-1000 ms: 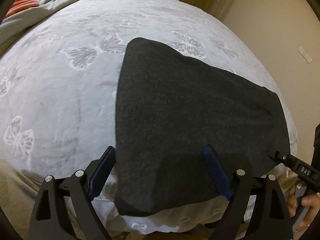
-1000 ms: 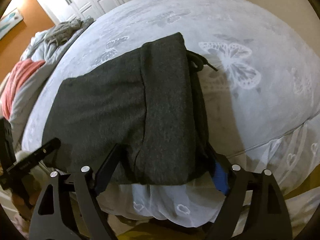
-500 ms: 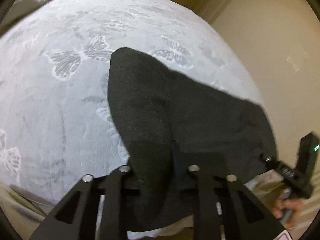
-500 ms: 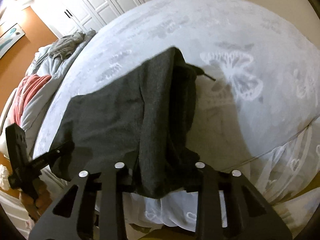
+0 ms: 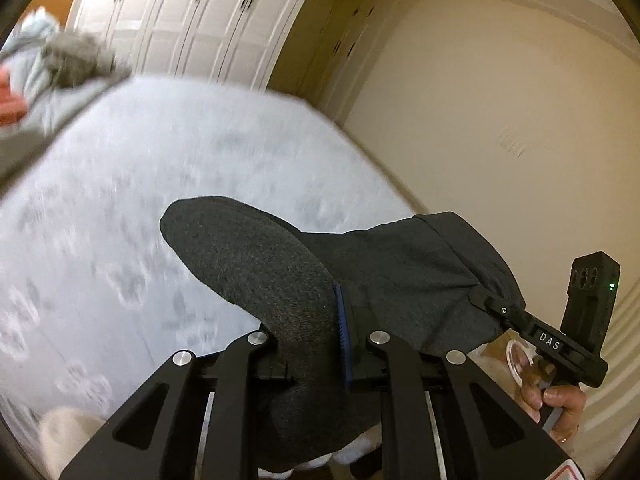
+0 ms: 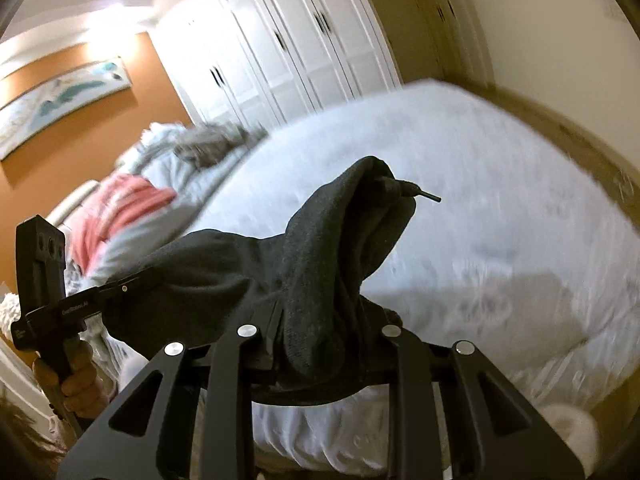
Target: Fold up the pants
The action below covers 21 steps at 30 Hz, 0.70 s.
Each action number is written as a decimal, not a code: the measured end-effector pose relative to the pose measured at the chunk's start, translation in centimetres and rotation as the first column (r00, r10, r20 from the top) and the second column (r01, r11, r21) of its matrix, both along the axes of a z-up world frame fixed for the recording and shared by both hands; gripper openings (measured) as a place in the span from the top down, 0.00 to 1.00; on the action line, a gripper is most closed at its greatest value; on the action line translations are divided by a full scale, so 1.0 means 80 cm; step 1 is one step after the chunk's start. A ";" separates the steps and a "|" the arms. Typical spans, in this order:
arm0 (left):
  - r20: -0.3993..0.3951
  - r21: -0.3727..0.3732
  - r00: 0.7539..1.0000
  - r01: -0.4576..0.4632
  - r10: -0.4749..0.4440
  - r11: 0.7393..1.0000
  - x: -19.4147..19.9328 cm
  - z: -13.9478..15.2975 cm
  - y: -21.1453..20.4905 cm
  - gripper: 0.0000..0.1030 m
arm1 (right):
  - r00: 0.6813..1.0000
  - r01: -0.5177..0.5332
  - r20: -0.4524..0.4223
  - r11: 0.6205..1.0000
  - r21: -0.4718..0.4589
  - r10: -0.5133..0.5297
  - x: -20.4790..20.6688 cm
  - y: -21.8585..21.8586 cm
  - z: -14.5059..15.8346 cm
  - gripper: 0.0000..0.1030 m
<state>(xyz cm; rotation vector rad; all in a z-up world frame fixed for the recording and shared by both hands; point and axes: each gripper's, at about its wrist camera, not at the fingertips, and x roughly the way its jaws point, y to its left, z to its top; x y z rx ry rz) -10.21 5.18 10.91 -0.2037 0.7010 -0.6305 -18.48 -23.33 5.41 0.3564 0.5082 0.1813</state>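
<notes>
The dark grey pants (image 5: 256, 280) are folded and lifted off the bed, stretched between both grippers. My left gripper (image 5: 320, 344) is shut on one near corner of the pants; it also shows at the left of the right wrist view (image 6: 132, 284). My right gripper (image 6: 320, 340) is shut on the other corner, at the waistband end with the drawstring (image 6: 424, 196); it shows in the left wrist view (image 5: 480, 300). The far end of the pants hangs forward over the bed.
The bed has a white butterfly-print cover (image 5: 120, 220). Piled grey and pink bedding (image 6: 152, 200) lies at its far left. White wardrobe doors (image 6: 280, 40) stand behind, a cream wall (image 5: 500, 120) to the right. The bed's front edge (image 6: 500, 360) is just below the grippers.
Both grippers went from open around the near edge to shut on the pants. They have since lifted the pants up off the bed, and both views have tilted up toward the wardrobe.
</notes>
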 end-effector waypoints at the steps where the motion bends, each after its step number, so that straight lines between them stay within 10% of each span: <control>1: 0.030 -0.010 1.000 -0.001 0.001 1.000 -0.005 0.016 0.002 0.87 | 0.999 -0.003 0.032 1.000 0.002 0.003 -0.005 -0.001 0.013 0.77; 8: 0.310 -0.056 0.950 -0.006 0.024 0.998 -0.045 0.151 0.017 0.87 | 0.945 -0.016 0.326 0.999 -0.030 0.025 -0.042 -0.002 0.130 0.77; 21: 0.678 -0.101 0.725 -0.075 0.124 0.992 -0.007 0.313 0.013 0.86 | 0.747 0.003 0.660 0.993 -0.118 0.077 0.007 -0.017 0.298 0.77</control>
